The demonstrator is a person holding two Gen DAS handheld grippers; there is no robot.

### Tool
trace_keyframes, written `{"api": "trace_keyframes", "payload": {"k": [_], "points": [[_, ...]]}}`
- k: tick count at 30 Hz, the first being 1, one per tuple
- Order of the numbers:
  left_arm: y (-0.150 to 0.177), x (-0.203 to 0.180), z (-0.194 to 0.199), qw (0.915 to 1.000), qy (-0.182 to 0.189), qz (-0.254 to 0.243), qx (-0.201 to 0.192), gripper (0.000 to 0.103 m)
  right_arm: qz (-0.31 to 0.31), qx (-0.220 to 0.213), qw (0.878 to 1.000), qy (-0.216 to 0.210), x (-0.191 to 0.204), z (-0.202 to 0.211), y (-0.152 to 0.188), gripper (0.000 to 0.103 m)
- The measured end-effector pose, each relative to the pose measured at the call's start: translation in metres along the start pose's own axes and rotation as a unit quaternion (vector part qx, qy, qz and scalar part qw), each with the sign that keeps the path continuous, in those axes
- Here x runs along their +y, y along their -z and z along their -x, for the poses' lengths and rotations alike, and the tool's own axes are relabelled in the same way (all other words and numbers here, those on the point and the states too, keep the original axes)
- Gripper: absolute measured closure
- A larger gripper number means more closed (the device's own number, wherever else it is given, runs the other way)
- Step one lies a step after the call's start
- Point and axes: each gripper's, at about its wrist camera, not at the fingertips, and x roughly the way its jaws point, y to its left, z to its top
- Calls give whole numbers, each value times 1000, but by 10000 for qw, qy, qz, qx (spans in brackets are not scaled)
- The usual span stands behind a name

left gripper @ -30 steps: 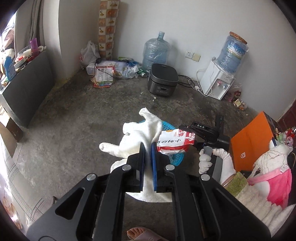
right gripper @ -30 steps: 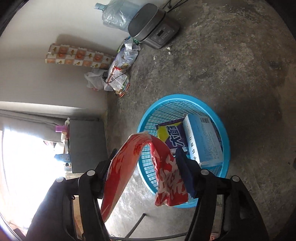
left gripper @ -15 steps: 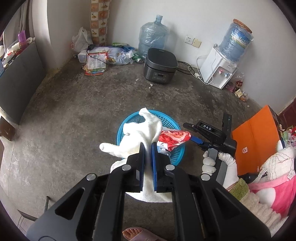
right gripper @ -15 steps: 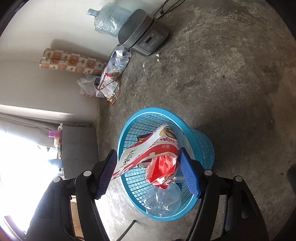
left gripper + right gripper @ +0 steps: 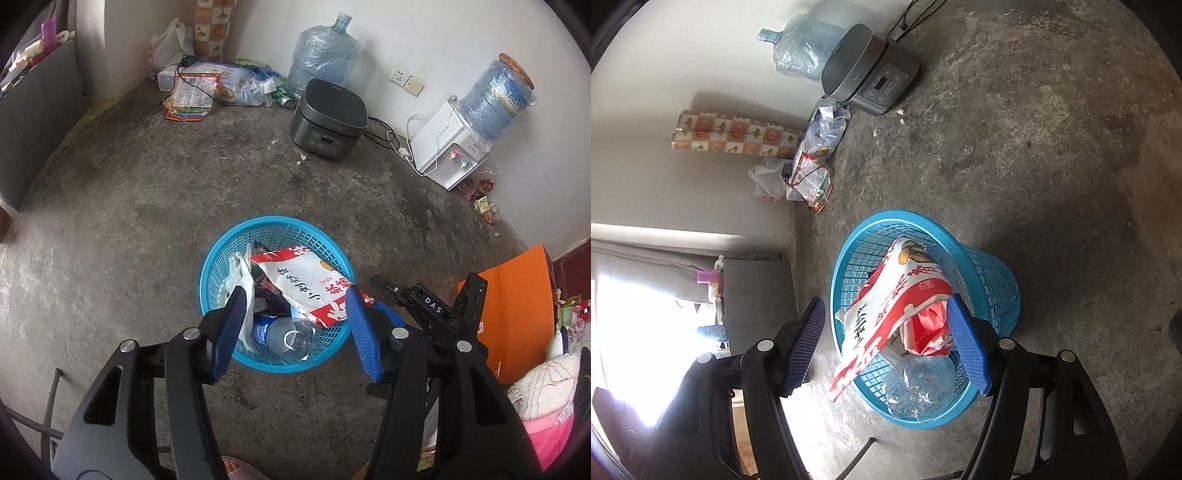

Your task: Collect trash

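The blue mesh basket stands on the bare concrete floor, directly below both grippers. It holds the collected trash: a red-and-white printed bag lying across the top and over the near rim, a white crumpled tissue against the left inner wall, and a clear plastic bottle with a blue label at the bottom.

The left gripper hangs over the basket. Its jaws have just been opening, and the blue pads now stand apart with nothing clamped between them; the tissue lies just beside the left pad, inside the basket.

The right gripper is also spread wide. The printed bag sits between its pads, resting on the basket contents, with one end overhanging the rim; no pad visibly presses on it.

A dark rice cooker stands well behind the basket, near the wall.
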Motion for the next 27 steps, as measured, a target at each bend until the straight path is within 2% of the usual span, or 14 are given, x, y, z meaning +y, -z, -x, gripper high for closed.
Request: {"api": "trace_keyframes", "payload": {"k": [4,9,12,16,21,25,27], "points": [[-5,10,47,9990,56,59,-439,48,-84,-199,9997,-114,2,13,0,37],[5,13,117,9948,27,21,-1015,43,77,-434,9988,-220,22,37,7,37],[22,14,160,9912,-108,-105,-1313,39,403,-549,9972,-307,48,56,18,37],[54,20,220,9839,-438,-85,-1732,30,1193,-742,9890,-472,101,89,44,37],[104,37,295,9695,-956,230,-2245,19,2393,-943,9649,-532,169,135,102,37],[153,51,346,9483,-1663,638,-2626,12,3537,-926,9297,-430,215,162,163,36],[181,58,365,9359,-2066,970,-2684,11,4064,-897,9084,-395,233,173,195,30]]}}
